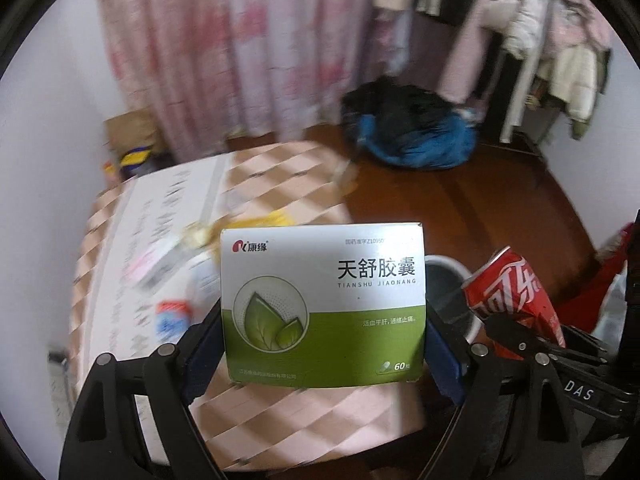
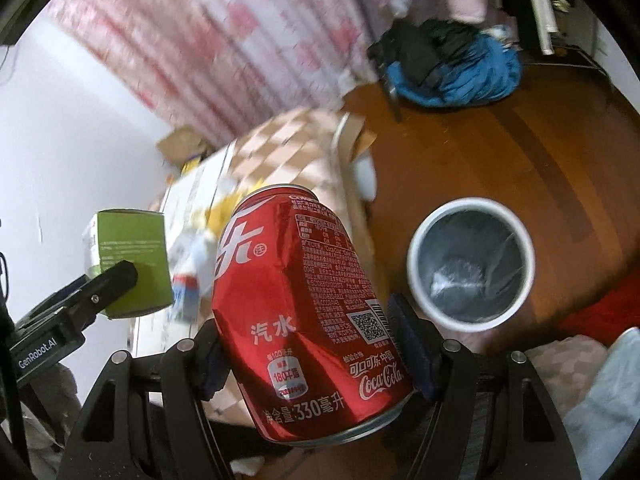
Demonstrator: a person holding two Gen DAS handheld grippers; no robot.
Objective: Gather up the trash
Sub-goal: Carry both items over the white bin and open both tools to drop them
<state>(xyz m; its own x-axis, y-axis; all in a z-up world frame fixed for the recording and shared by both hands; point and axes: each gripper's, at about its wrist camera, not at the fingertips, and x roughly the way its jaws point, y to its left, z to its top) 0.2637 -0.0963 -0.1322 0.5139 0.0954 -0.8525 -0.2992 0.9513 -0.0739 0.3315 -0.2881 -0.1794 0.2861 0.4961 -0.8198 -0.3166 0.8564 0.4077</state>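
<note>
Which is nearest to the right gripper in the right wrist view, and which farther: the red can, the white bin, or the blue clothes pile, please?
1. Red can, held between the right gripper pads.
2. White bin, on the floor, right.
3. Blue clothes pile, far upper right.

The right gripper (image 2: 316, 354) clamps a dented red cola can (image 2: 304, 312), with the white bin (image 2: 416, 272) on the floor to its right.
</note>
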